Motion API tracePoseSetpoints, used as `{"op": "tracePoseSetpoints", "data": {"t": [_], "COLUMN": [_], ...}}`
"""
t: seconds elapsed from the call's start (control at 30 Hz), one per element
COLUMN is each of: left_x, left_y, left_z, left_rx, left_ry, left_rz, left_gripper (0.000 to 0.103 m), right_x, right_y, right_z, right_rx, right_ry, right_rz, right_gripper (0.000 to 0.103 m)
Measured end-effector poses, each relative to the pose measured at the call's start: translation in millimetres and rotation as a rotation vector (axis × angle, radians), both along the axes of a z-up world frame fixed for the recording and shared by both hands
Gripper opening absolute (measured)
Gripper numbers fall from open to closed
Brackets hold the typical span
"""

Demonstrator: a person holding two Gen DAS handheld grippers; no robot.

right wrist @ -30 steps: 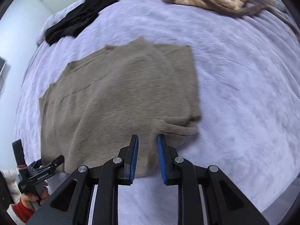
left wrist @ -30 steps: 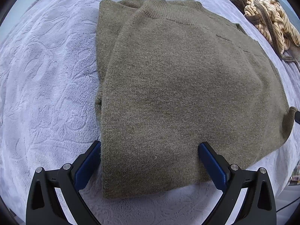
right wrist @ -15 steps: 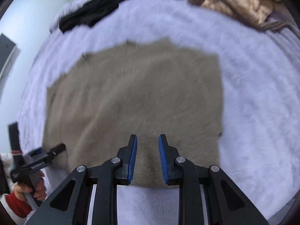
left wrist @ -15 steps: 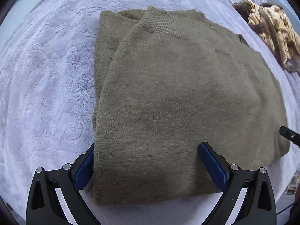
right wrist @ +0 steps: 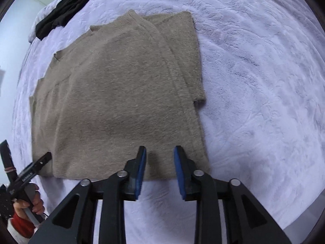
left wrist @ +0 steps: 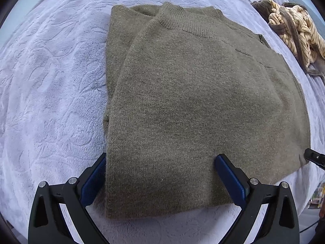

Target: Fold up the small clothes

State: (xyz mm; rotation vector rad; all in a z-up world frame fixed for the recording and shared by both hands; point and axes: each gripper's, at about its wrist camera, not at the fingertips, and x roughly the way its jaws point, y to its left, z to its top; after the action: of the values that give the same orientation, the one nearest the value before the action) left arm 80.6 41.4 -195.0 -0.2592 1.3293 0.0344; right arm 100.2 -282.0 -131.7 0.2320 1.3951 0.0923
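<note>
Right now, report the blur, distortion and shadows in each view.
Left wrist: sharp, the sweater's knit crisp; fisheye bulges it, dark corners. Right wrist: sweater slightly soft, same bulge; small shadow under the right gripper.

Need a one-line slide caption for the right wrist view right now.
Right gripper, fingers open and just widening, poised over the near hem of the folded olive sweater on the lavender blanket.

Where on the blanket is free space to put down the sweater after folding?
Bare blanket lies beside the olive sweater, on the side away from the black garment. It is crowded near the striped clothes at the far edge.
</note>
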Motion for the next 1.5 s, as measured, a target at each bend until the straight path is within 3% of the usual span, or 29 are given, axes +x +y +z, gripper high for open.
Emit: {"op": "tracePoseSetpoints", "data": {"t": [0.17,0.5,0.6,0.8,0.97,1.17,1.3,1.4,1.5], "left_x": [-5,-20,-32,-66,-84,-70,-59,-50,-35], "left_y": [5,24,39,70,61,45,41,32,19], "left_z": [10,30,34,42,14,-12,-8,3,-1], "left_rx": [-0.013,-0.066,-0.121,-0.303,-0.502,-0.561,-0.603,-0.649,-0.602], "left_ry": [-0.003,-0.034,-0.057,-0.091,-0.043,-0.097,-0.15,-0.203,-0.196], "left_rz": [0.017,0.056,0.088,0.132,0.198,0.311,0.374,0.369,0.345], "left_gripper": [0.101,0.101,0.101,0.101,0.101,0.101,0.101,0.101,0.101], "right_x": [-12,-21,-19,-20,-25,-28,-28,-28,-24], "right_y": [29,67,78,100,110,117,125,131,140], "right_z": [12,8,5,-5,-10,-10,-10,-10,-9], "right_rx": [0.015,0.041,0.048,0.051,0.047,0.038,0.038,0.044,0.047], "right_ry": [-0.007,0.022,0.027,0.053,0.067,0.079,0.083,0.085,0.081], "right_rz": [0.062,0.125,0.141,0.19,0.212,0.235,0.256,0.265,0.278], "right_gripper": [0.041,0.041,0.041,0.042,0.042,0.042,0.042,0.042,0.042]}}
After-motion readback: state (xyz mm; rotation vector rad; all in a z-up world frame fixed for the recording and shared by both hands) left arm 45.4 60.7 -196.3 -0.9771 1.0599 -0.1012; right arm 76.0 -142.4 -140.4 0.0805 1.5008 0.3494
